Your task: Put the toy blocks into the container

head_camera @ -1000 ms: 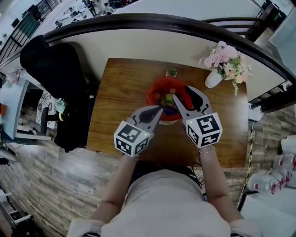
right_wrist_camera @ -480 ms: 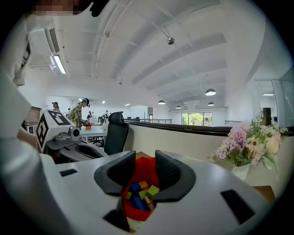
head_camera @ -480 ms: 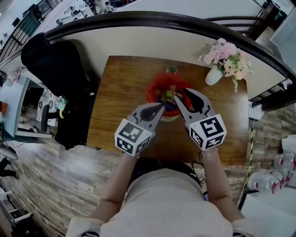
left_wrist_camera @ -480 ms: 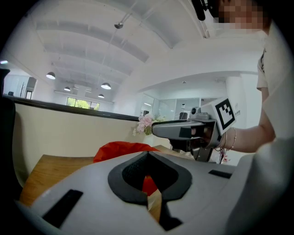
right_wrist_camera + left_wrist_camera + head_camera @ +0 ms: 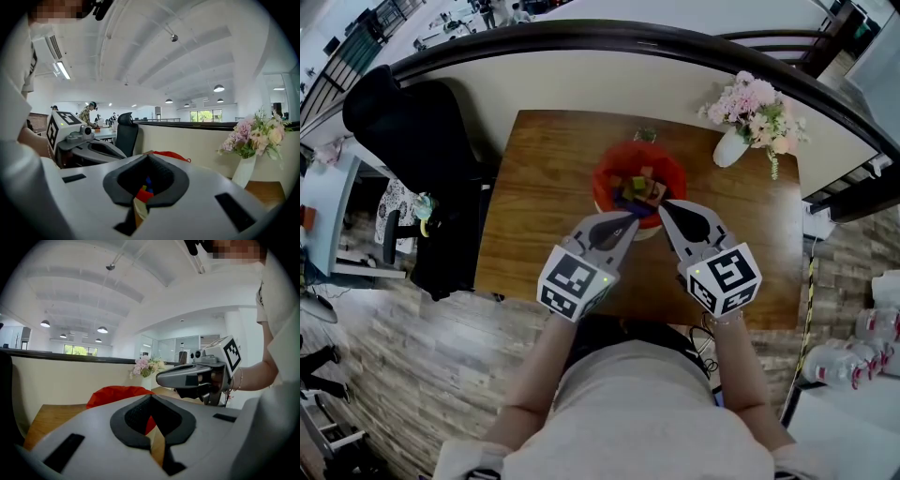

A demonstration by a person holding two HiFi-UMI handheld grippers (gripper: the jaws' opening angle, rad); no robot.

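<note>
On desk (image 5: 534, 187), toward far edge: red container (image 5: 602, 180), toy blocks (image 5: 639, 190) piled inside. Left claw (image 5: 628, 223) at container's near rim, jaws together, nothing held. Right claw (image 5: 664, 204) over container's near-right rim; jaws have just been closing, now fully together, nothing between them. 2 claws both on container's near side, apart. White vase (image 5: 731, 150) with pink flowers (image 5: 755, 98) right of container, not touching.
</note>
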